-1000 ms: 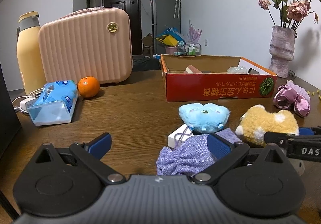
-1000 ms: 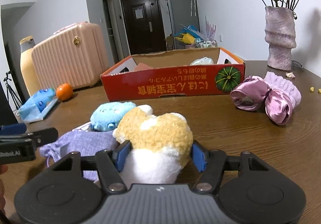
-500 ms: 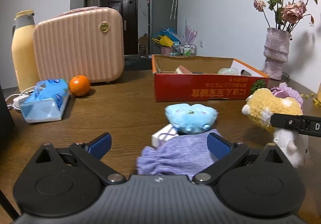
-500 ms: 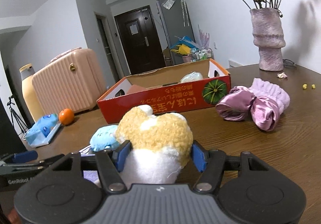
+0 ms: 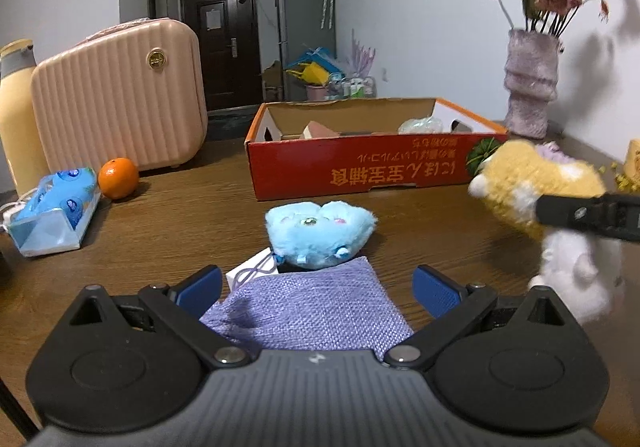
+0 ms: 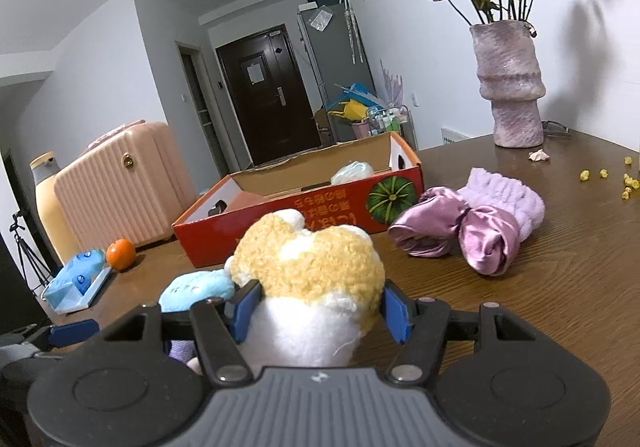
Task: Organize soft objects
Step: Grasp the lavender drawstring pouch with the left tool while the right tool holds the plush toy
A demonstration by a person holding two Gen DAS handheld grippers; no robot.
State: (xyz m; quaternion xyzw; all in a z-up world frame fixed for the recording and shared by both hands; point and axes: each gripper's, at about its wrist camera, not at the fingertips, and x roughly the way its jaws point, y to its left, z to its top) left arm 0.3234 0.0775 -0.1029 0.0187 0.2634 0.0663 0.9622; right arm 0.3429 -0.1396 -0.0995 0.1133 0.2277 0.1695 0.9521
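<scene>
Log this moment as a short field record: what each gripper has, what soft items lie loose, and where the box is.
right gripper: shut on yellow-and-white plush toy, lifted clear of the wooden table
left gripper: open, over purple woven cloth pouch, pads not touching it
loose soft items: blue fluffy plush; pink satin and lilac fleece headband
red cardboard box: open, behind the blue plush

A home's living area: a wooden table [image 5: 180, 215] beside white walls, a dark entrance door [image 6: 264, 95], a tall grey fridge [image 5: 304, 31], a pink suitcase [image 5: 116, 95], dried roses in a vase [image 6: 512, 83]
</scene>
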